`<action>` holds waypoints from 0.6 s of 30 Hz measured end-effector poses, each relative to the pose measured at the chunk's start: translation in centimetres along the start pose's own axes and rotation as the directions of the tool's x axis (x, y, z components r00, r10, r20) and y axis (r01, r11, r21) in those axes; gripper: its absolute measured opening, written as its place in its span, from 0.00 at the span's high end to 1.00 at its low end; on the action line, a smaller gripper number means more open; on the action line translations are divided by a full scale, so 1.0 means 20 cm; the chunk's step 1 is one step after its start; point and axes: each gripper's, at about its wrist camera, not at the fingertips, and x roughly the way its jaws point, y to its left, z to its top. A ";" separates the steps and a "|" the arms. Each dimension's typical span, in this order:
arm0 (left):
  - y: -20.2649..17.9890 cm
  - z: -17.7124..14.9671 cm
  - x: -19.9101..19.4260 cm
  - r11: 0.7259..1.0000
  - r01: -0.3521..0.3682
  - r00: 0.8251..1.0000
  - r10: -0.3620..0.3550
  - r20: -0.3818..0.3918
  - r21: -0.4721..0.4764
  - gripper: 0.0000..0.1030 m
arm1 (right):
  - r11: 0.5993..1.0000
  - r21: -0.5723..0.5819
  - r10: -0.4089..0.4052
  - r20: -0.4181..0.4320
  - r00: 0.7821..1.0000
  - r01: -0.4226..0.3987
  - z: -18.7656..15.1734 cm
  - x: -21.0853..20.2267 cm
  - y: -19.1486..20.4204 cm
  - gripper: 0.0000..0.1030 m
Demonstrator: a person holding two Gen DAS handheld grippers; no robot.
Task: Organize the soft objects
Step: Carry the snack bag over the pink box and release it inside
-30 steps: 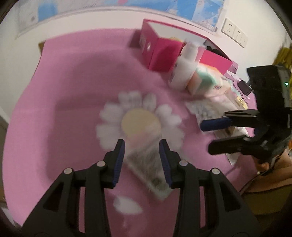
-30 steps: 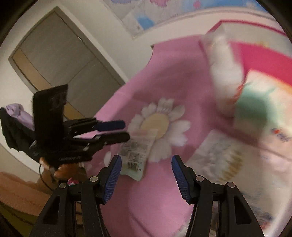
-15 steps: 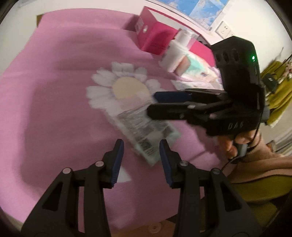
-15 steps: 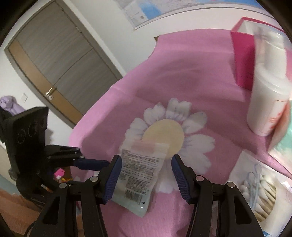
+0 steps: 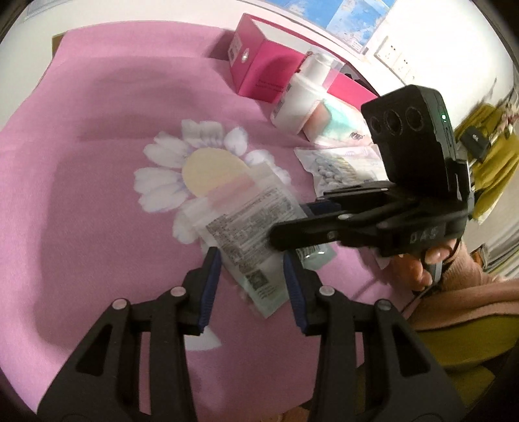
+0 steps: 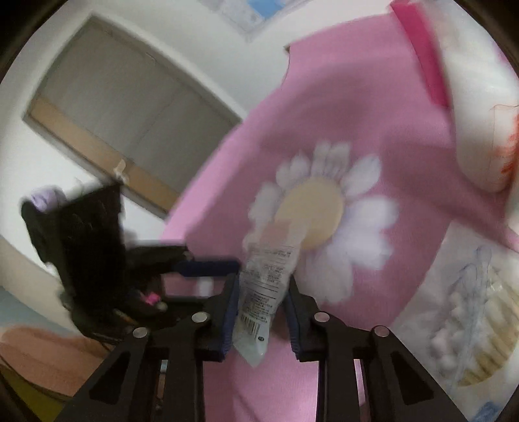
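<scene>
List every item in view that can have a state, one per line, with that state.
flat printed pouch: lying on the pink cloth over the daisy print, between the right jaws
right gripper: jaws around the pouch, grip unclear through blur
left gripper: jaws open, empty, above the pouch's near end
white bottle: upright, capped
pink box: upright, closed
cotton swab bag: lying flat, sealed

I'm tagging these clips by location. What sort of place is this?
Probably a room in a home. A table under a pink daisy cloth holds toiletries: a white bottle and a bag of cotton swabs. A map hangs on the wall, and a door shows behind.
</scene>
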 end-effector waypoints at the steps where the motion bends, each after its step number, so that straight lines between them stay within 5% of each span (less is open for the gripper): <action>1: 0.00 0.00 0.00 1.000 -0.003 1.000 0.003 0.000 0.005 0.59 | 1.000 0.008 0.002 0.010 1.000 -0.002 0.00 -0.01 -0.01 0.79; 10: -0.01 0.04 0.00 0.999 0.053 0.999 -0.053 0.000 -0.009 0.59 | 1.000 -0.005 0.010 0.132 0.991 -0.010 -0.01 -0.25 0.01 0.89; 18: -0.21 0.26 -0.09 0.971 0.196 0.975 -0.208 0.081 0.138 0.51 | 0.998 -0.058 0.008 0.288 0.958 0.009 0.00 -0.62 0.09 0.89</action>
